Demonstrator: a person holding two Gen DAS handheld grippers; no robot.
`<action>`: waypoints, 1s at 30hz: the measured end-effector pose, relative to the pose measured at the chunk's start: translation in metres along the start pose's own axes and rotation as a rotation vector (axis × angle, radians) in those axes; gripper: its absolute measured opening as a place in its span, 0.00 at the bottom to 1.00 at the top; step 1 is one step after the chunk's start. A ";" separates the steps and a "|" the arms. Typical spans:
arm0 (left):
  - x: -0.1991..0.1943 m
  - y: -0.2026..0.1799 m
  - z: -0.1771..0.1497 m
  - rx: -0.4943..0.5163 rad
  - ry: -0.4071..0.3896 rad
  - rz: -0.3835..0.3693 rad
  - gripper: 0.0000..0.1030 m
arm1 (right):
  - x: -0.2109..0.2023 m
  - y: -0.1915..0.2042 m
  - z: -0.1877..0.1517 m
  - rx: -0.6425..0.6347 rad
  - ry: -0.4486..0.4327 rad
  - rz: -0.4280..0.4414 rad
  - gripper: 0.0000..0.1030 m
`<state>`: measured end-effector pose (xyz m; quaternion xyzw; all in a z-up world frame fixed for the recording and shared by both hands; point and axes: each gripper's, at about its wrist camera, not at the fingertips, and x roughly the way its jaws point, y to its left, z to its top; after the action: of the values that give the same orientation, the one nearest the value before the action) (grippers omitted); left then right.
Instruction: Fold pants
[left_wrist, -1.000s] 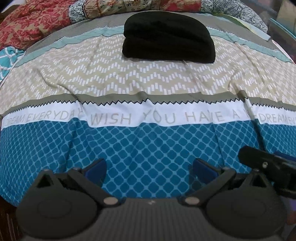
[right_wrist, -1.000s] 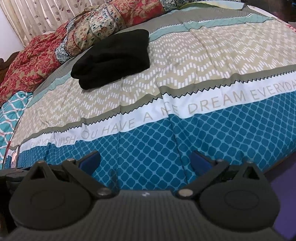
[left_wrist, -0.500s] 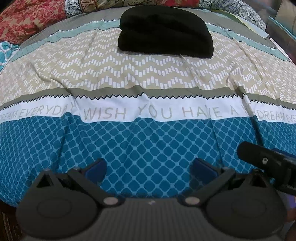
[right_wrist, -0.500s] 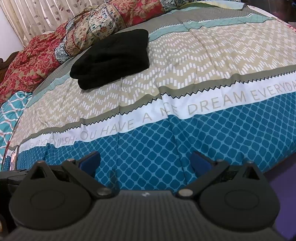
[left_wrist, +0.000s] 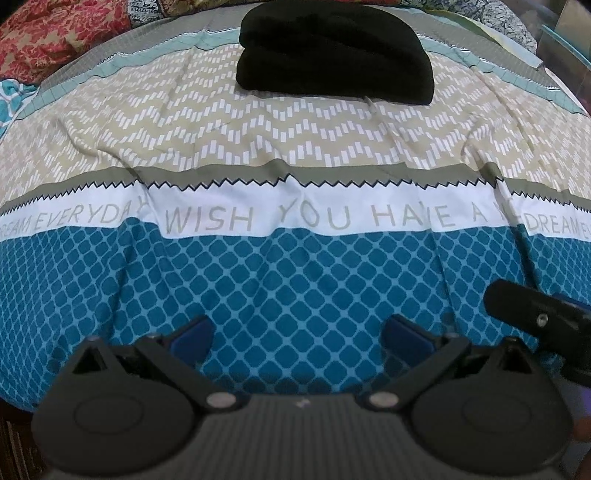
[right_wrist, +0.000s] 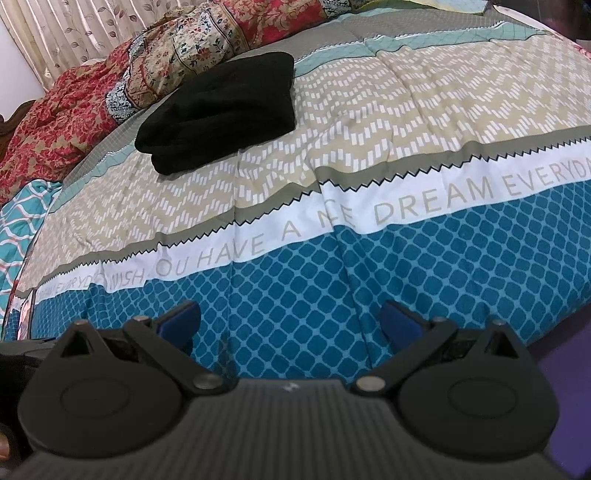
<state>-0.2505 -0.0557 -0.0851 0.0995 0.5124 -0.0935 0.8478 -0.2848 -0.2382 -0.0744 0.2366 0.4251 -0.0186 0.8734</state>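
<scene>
The black pants lie folded into a thick stack on the far part of the bed; they also show in the right wrist view, up and to the left. My left gripper is open and empty, low over the blue band of the bedspread, well short of the pants. My right gripper is open and empty, over the blue band near the bed's front edge. Part of the right gripper shows at the right edge of the left wrist view.
The patterned bedspread covers the bed, with a white lettered band across it. Red and floral bedding is piled at the head of the bed, under a curtain. The bed's front edge drops off at the lower right.
The left gripper's view has shifted so the pants sit a little higher in frame. The right gripper has barely moved. Both stay open.
</scene>
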 end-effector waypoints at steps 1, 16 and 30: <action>0.000 0.000 0.000 0.000 0.001 0.000 1.00 | 0.000 0.000 0.000 0.001 -0.001 0.000 1.00; 0.001 0.001 0.000 0.001 -0.001 0.001 1.00 | -0.002 0.001 0.000 -0.005 -0.009 -0.001 1.00; -0.036 0.002 -0.002 -0.019 -0.101 0.072 1.00 | -0.022 0.010 0.004 -0.034 -0.072 0.013 1.00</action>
<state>-0.2676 -0.0510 -0.0539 0.1047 0.4660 -0.0630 0.8763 -0.2934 -0.2348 -0.0514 0.2236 0.3922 -0.0139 0.8922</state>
